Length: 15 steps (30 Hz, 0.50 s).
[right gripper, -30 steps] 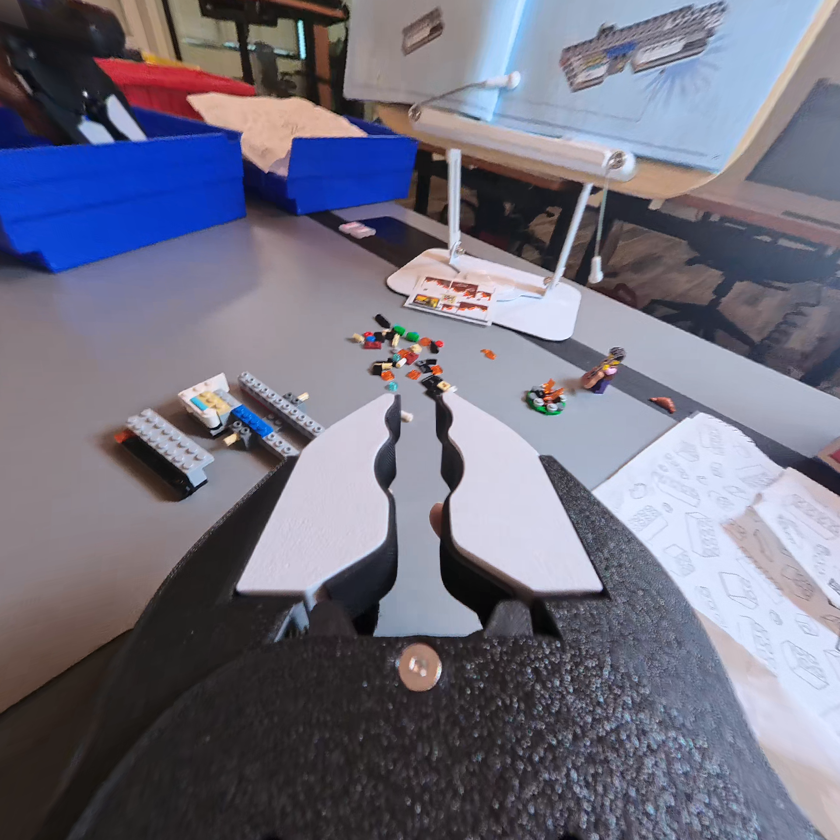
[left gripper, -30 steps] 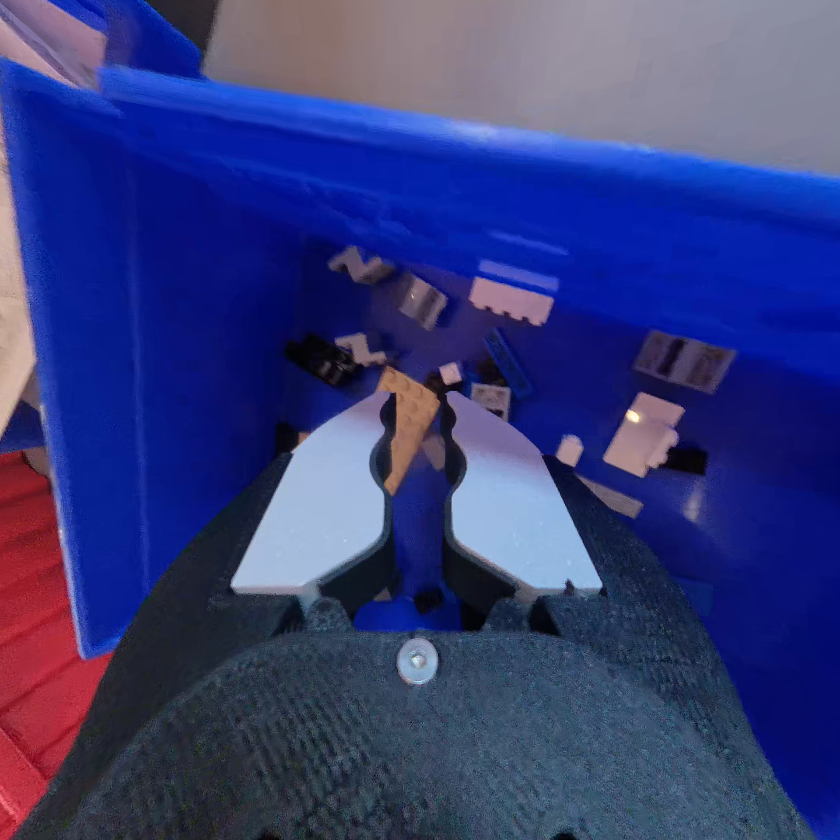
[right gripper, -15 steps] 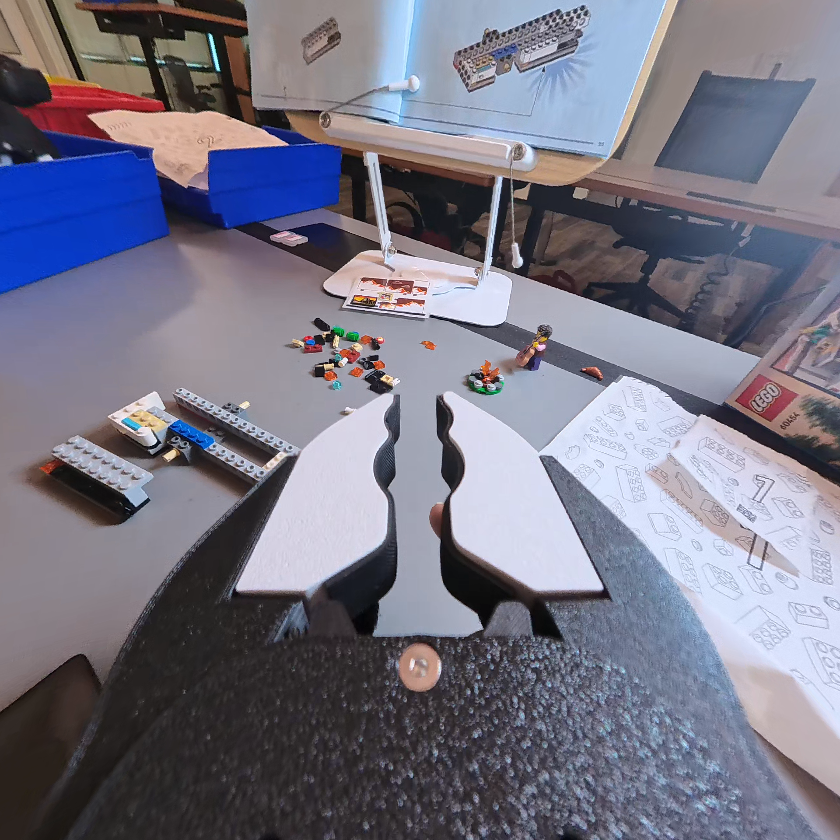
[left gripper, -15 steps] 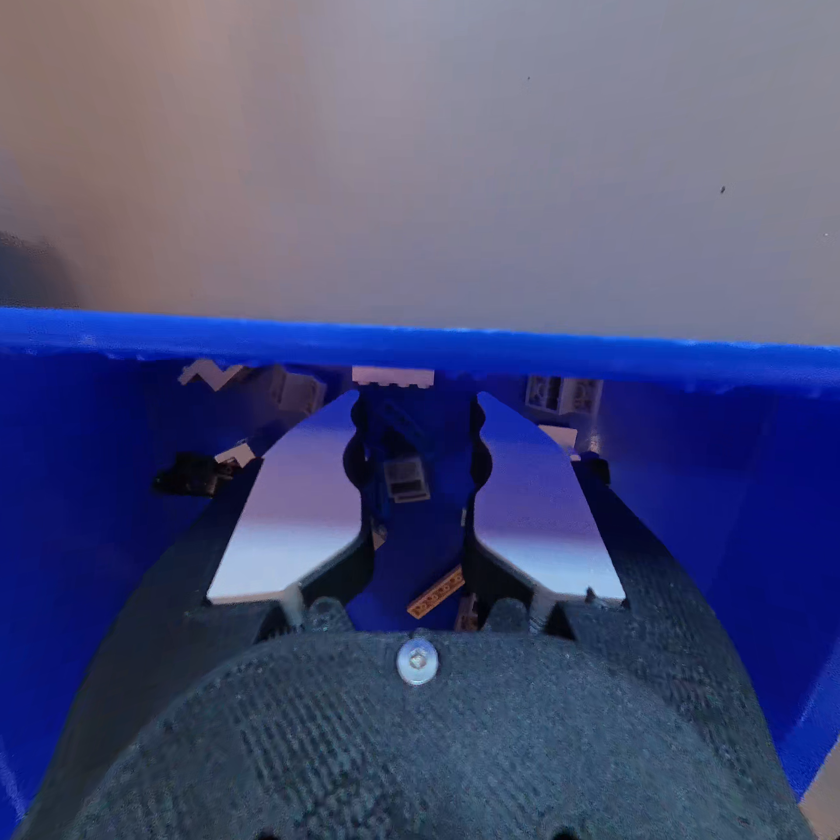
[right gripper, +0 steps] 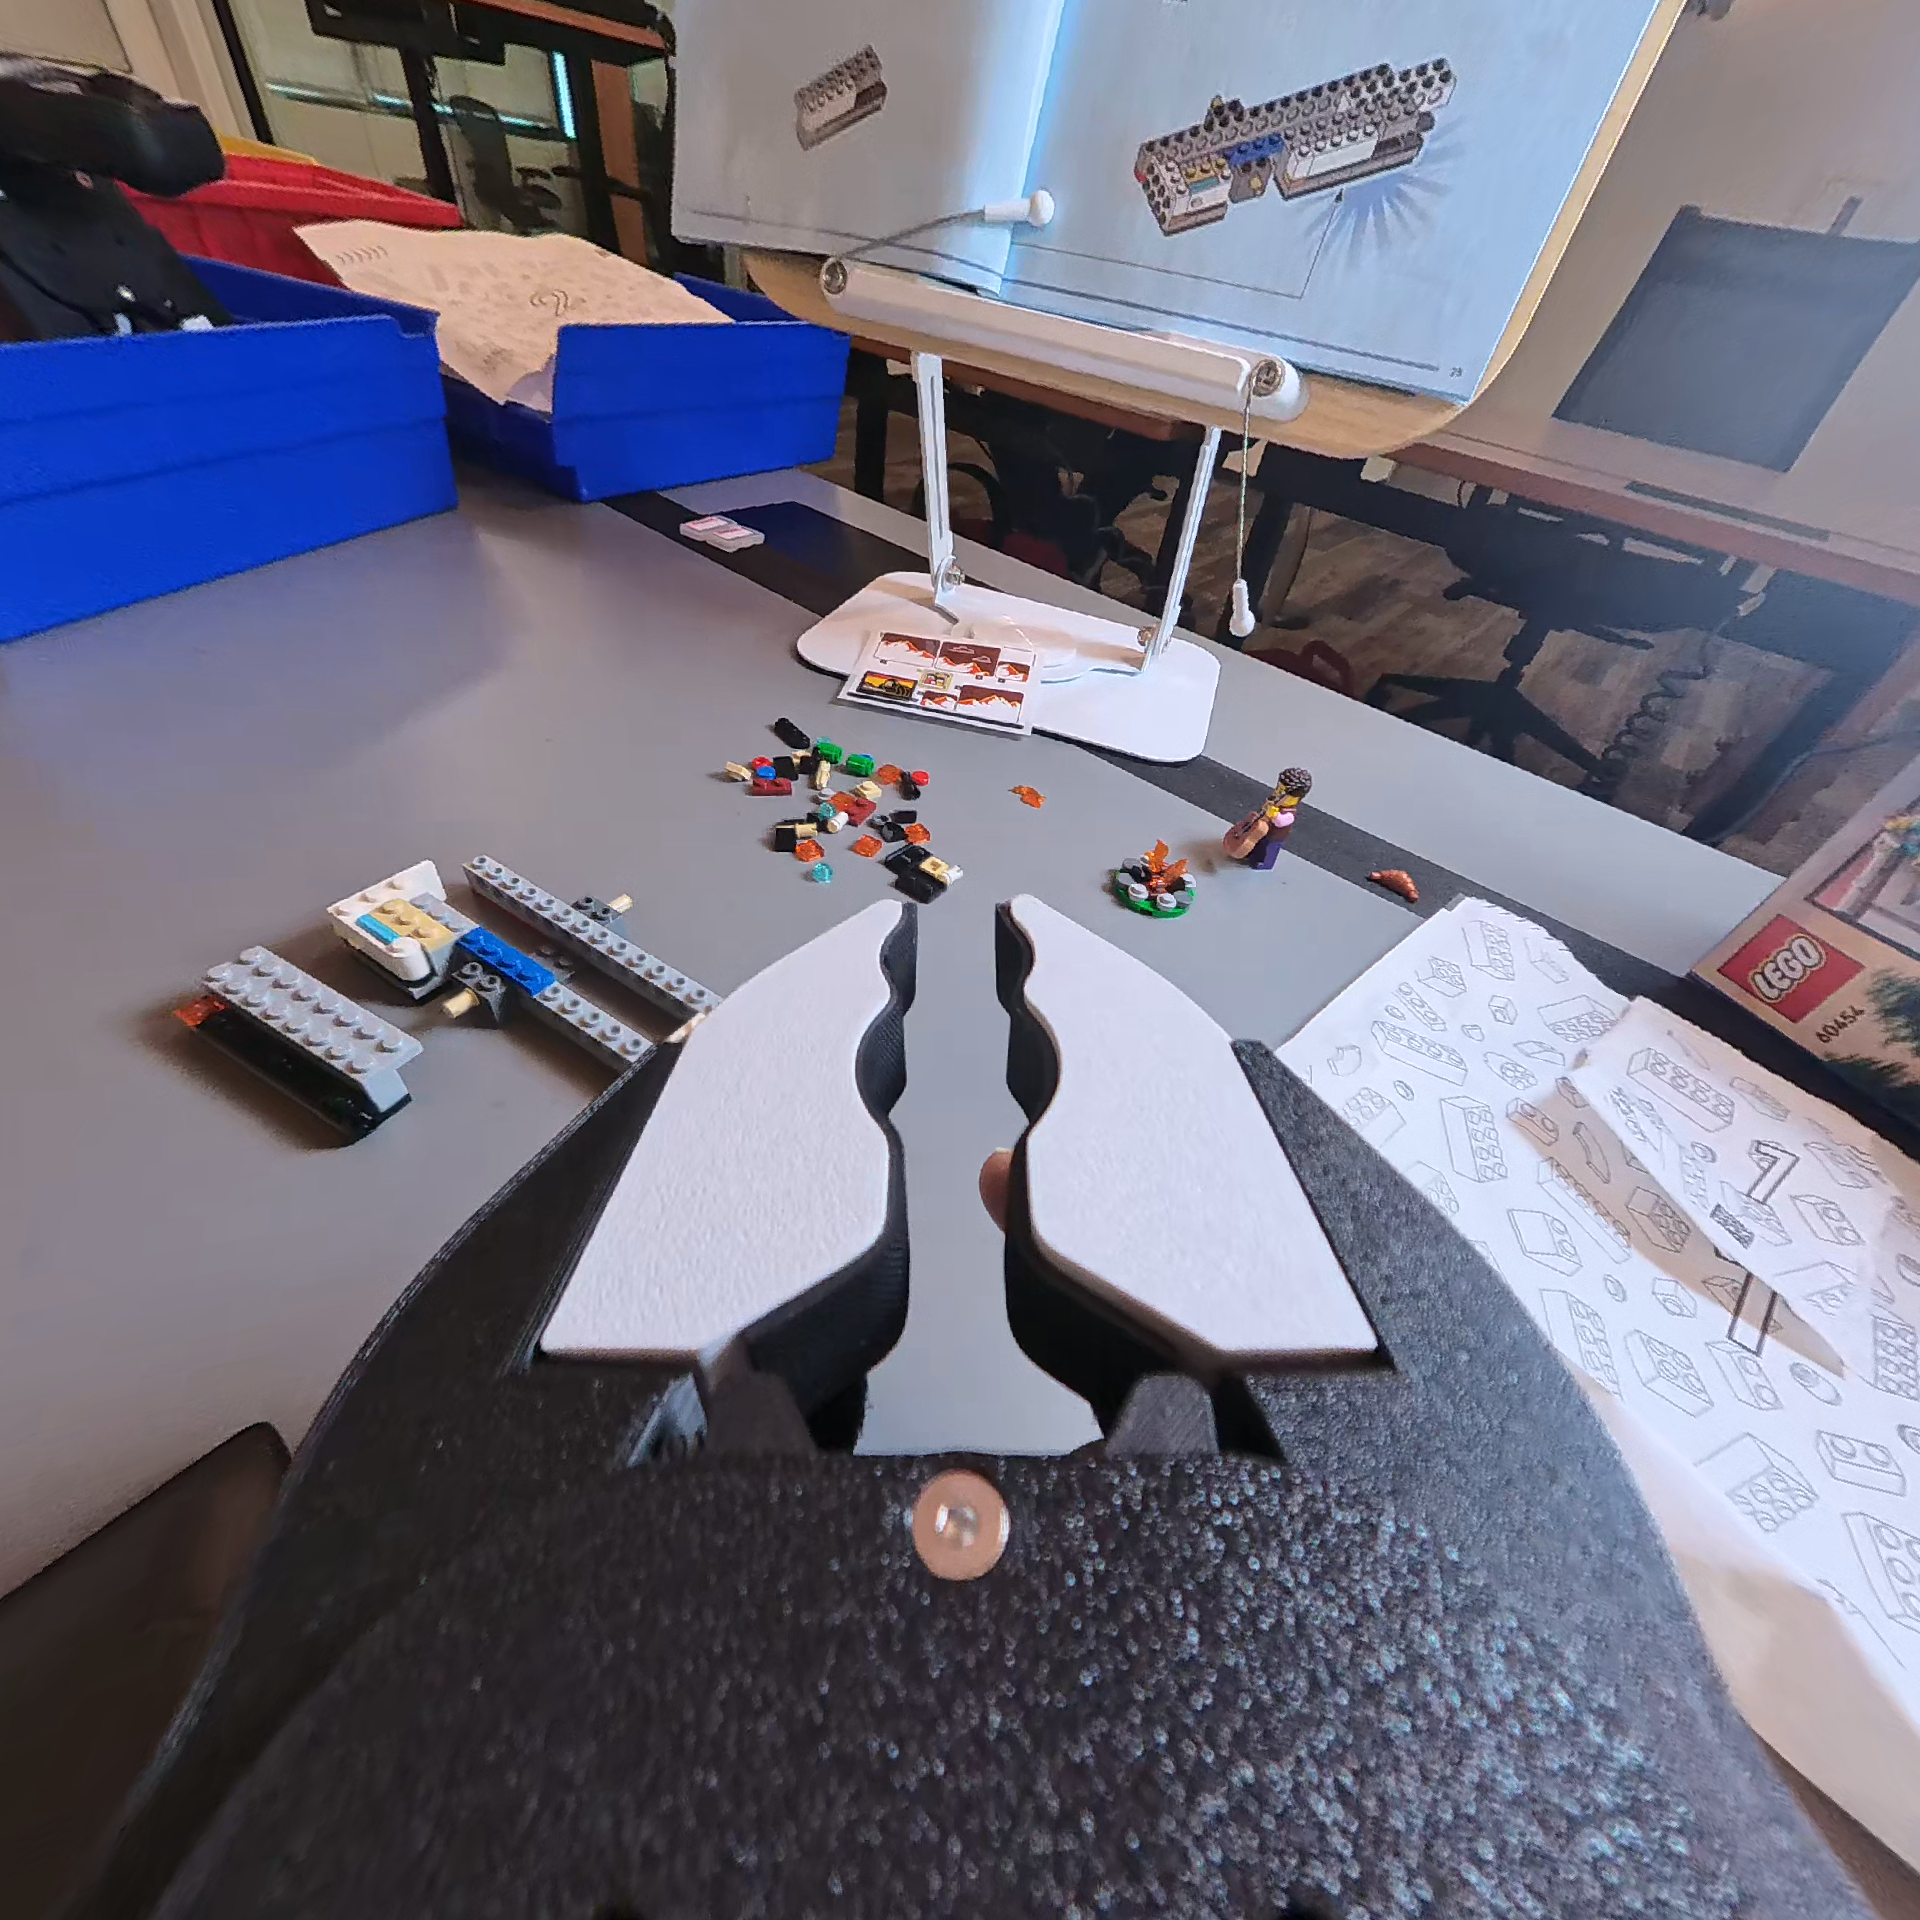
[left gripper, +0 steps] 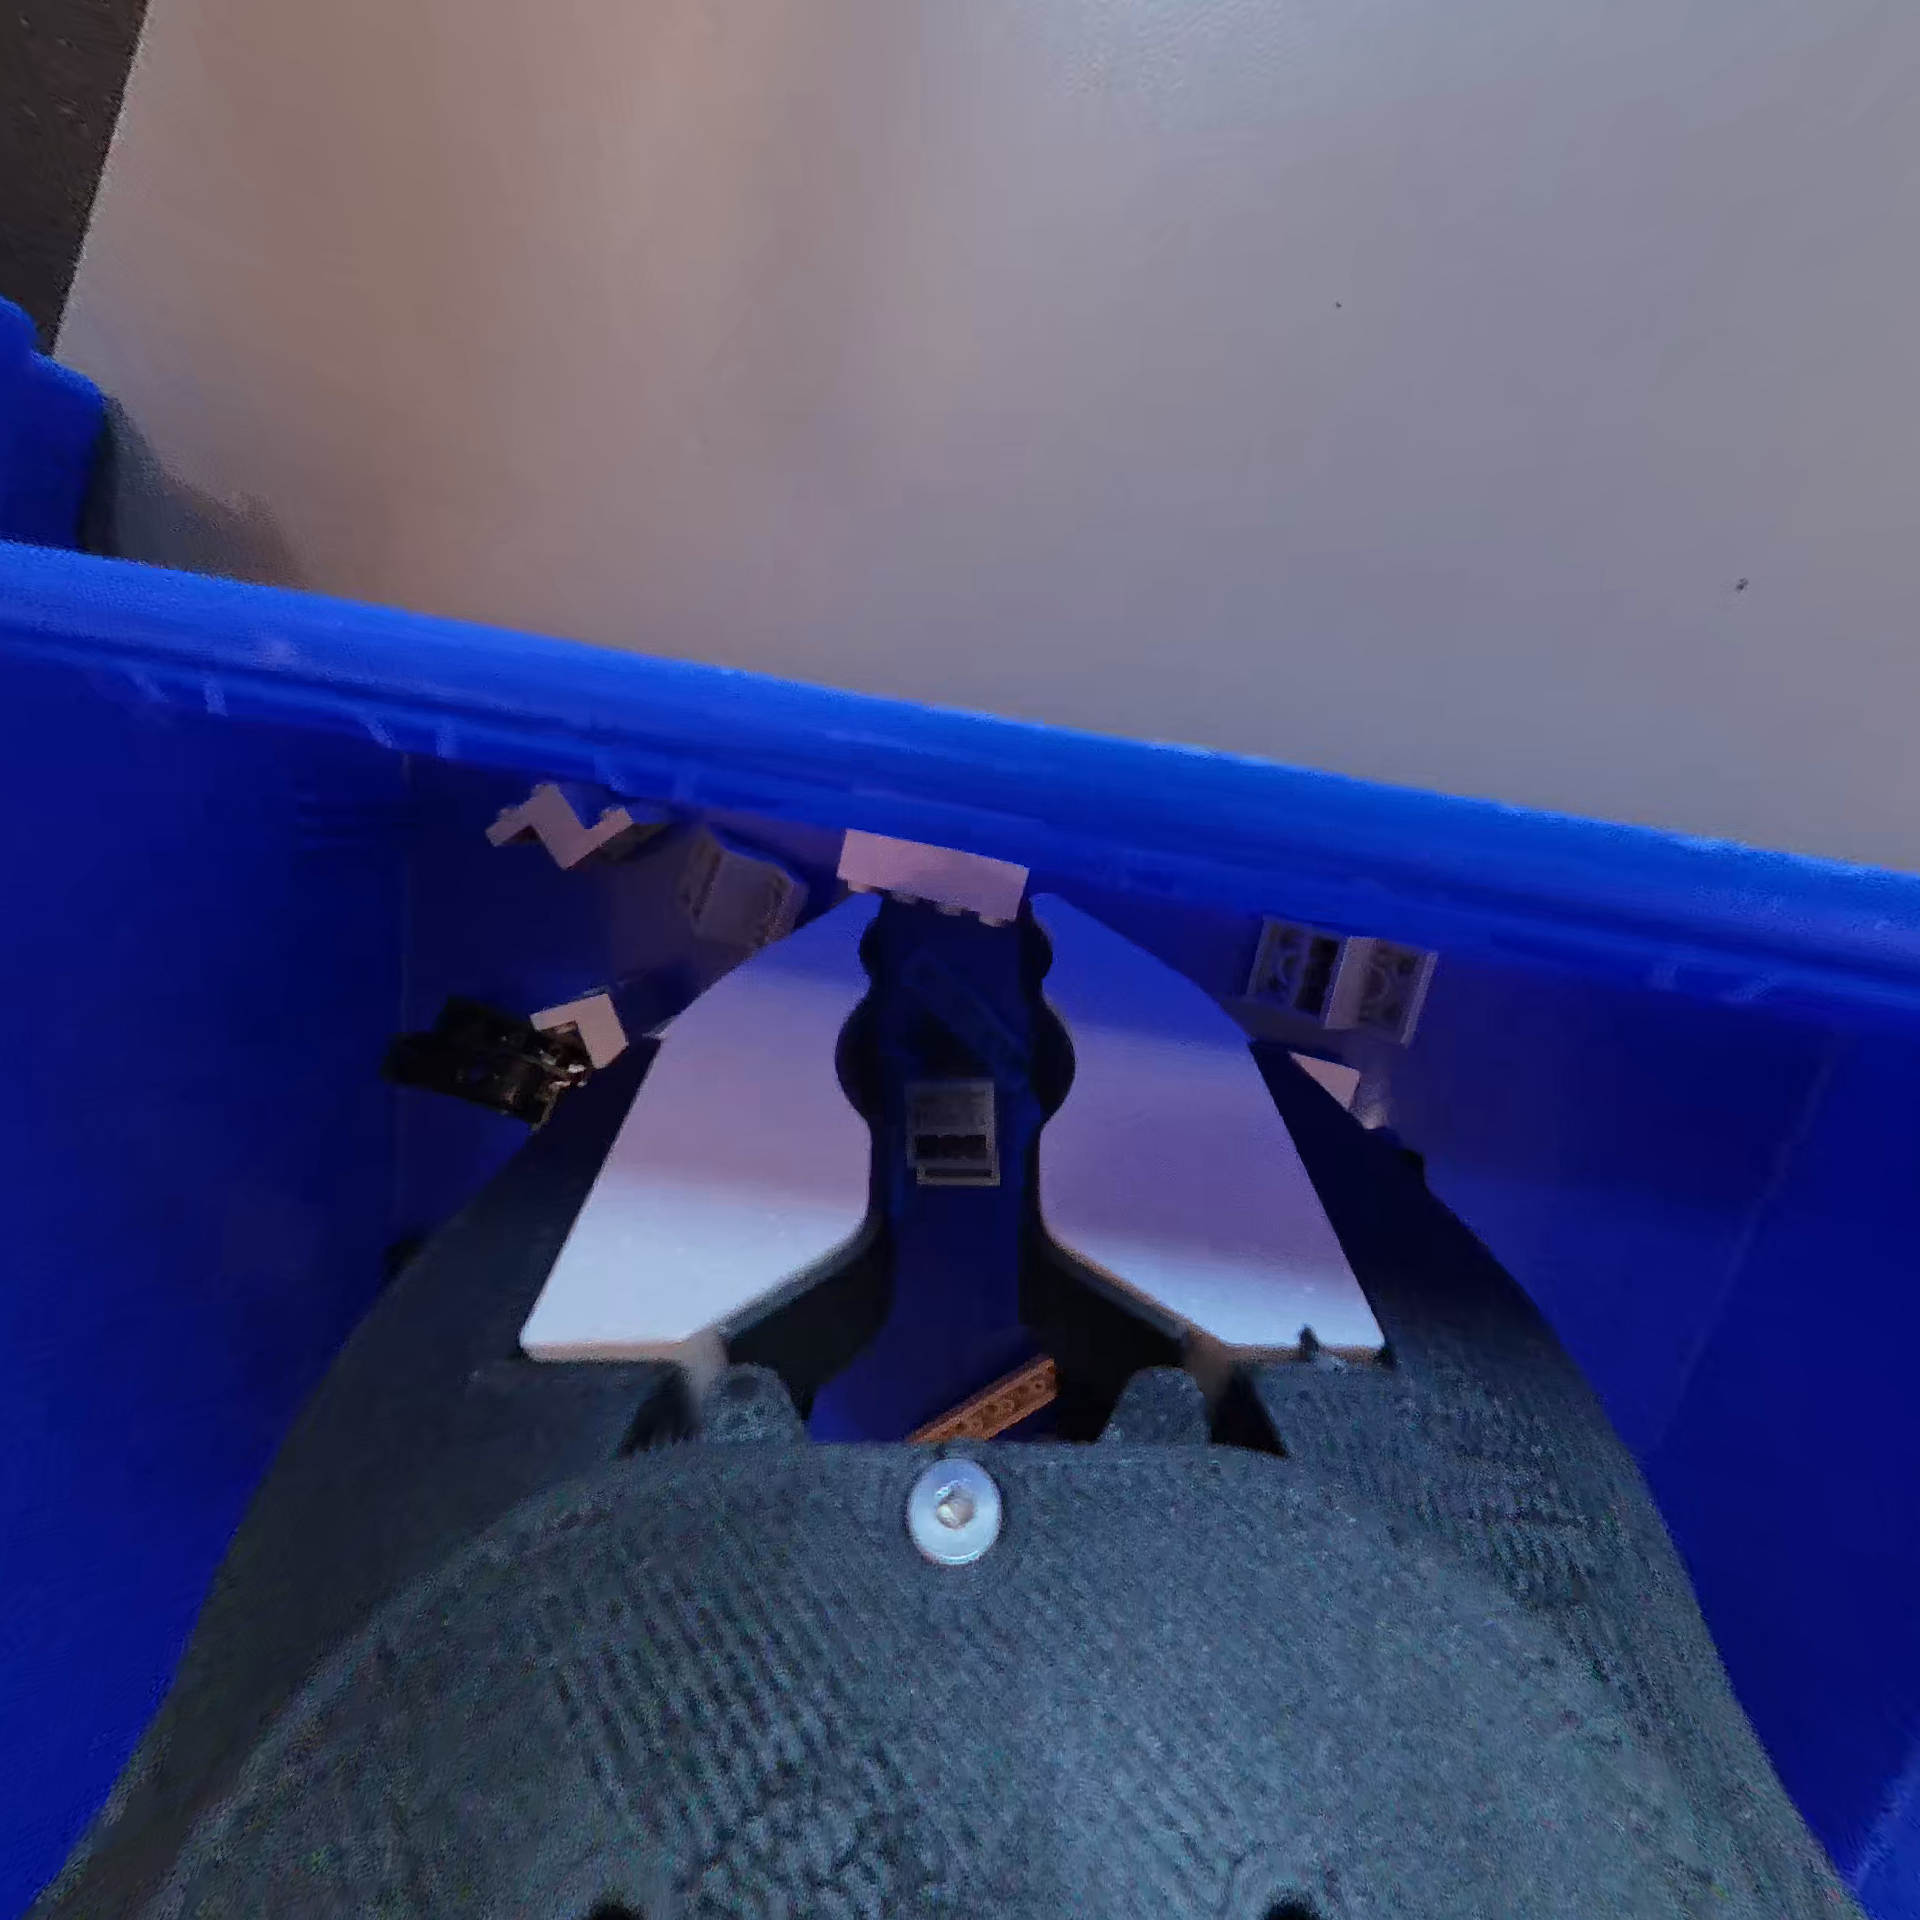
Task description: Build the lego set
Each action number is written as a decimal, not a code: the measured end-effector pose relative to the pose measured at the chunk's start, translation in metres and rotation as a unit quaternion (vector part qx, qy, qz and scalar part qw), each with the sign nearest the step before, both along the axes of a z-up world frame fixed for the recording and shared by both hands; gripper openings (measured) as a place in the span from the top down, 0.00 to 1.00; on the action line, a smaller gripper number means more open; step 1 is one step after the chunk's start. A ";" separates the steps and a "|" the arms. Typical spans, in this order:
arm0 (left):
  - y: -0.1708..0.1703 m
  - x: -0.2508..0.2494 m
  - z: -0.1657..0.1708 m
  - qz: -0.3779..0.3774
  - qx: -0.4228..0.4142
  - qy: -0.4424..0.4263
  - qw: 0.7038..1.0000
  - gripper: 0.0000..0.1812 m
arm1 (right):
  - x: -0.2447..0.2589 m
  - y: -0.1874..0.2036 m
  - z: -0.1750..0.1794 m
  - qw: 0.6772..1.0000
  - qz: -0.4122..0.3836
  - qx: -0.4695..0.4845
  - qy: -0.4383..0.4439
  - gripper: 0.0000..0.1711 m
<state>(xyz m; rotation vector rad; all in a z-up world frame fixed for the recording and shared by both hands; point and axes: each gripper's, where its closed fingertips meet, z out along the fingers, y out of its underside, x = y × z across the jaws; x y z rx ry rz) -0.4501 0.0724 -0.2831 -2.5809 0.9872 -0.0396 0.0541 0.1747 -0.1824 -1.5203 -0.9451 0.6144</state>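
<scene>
Inside the blue bin (left gripper: 312,1039) the left gripper (left gripper: 951,914) hangs with jaws apart and empty over loose bricks like the tan plate (left gripper: 992,1403), so it seems to be picking a piece and must close on one, while the right gripper (right gripper: 956,914), jaws slightly apart and empty, waits near the half-built grey model (right gripper: 499,966) on the table (right gripper: 416,727).

left inside bin (left gripper: 935,758), right overlooking table (right gripper: 416,675)

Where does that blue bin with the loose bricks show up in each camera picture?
Left wrist view: the blue bin fills the frame; the left gripper is inside it, open.
Right wrist view: the same bin sits far left on the grey table.
Shared landmark: the bin's blue rim.
</scene>
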 end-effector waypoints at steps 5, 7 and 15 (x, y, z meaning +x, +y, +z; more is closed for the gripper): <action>-0.006 -0.008 0.004 0.017 0.029 0.046 0.998 0.95 | -0.001 -0.005 0.004 1.000 0.005 0.007 0.003 0.92; -0.009 -0.014 0.013 0.037 0.053 0.052 0.997 0.96 | -0.003 -0.009 0.005 1.000 0.013 0.014 0.001 0.92; -0.025 -0.031 0.066 0.103 0.135 0.074 0.983 0.96 | -0.015 -0.028 0.004 0.998 0.053 0.030 -0.017 0.93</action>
